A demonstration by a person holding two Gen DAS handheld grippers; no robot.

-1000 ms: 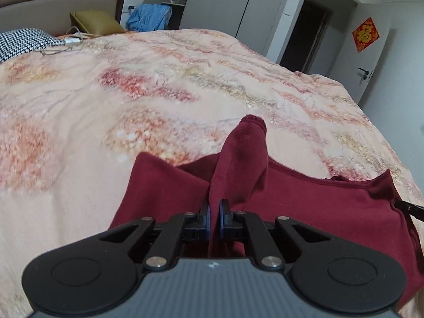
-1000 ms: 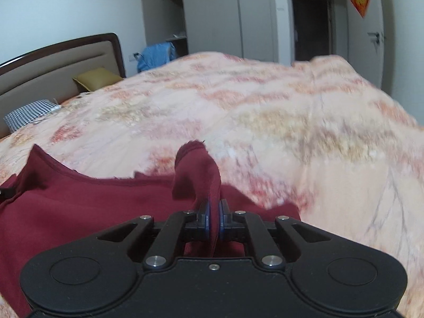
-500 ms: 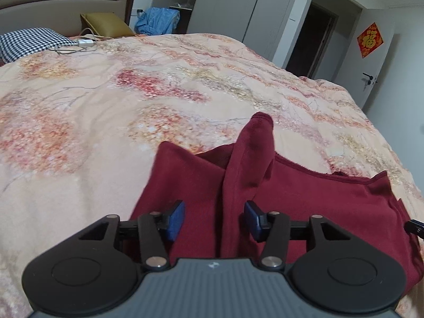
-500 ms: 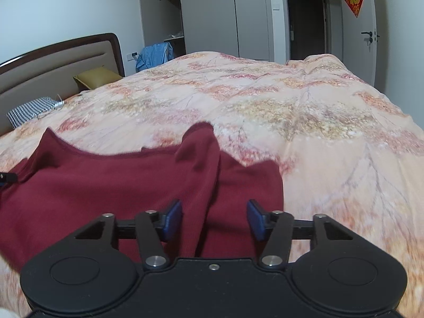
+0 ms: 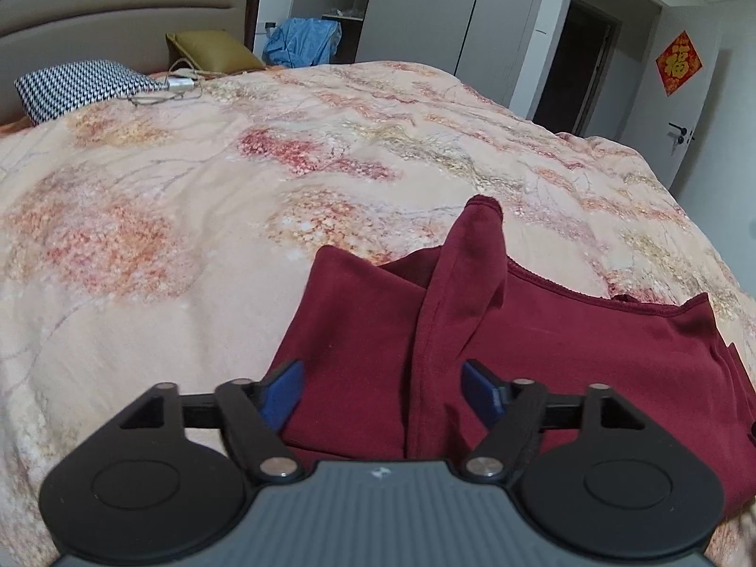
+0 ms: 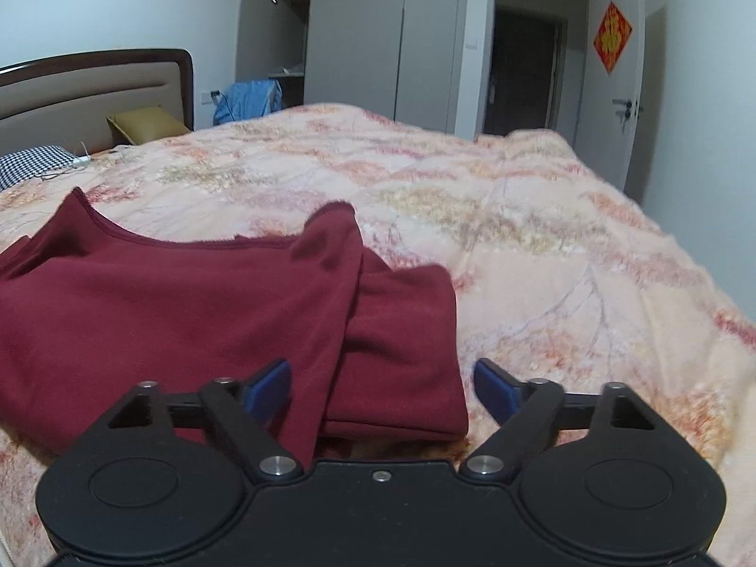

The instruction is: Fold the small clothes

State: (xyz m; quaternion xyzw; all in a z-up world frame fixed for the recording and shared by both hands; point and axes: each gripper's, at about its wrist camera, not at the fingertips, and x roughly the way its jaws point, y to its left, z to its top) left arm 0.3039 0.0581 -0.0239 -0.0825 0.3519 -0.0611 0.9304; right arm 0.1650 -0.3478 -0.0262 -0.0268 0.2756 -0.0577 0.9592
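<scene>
A dark red garment [image 5: 567, 359] lies folded on the floral bedspread [image 5: 189, 217]; it also shows in the right wrist view [image 6: 165, 312]. My left gripper [image 5: 383, 390] is open, its blue pads either side of a raised ridge of red cloth [image 5: 463, 283] without gripping it. My right gripper [image 6: 382, 387] is open over the garment's right folded end [image 6: 406, 349], where a sleeve flap stands up. Neither gripper holds anything.
The bedspread [image 6: 543, 245] stretches away on all sides. At the headboard lie a checked pillow [image 5: 75, 87], a mustard cushion [image 5: 212, 49] and a cable with charger [image 5: 175, 87]. Blue clothes [image 6: 248, 99] hang by the wardrobe. A door with a red sign [image 5: 678, 64] is far right.
Both grippers were shut on pinched folds of the red garment a second ago. Both have opened wide and let go, and the cloth has settled lower on the bed.
</scene>
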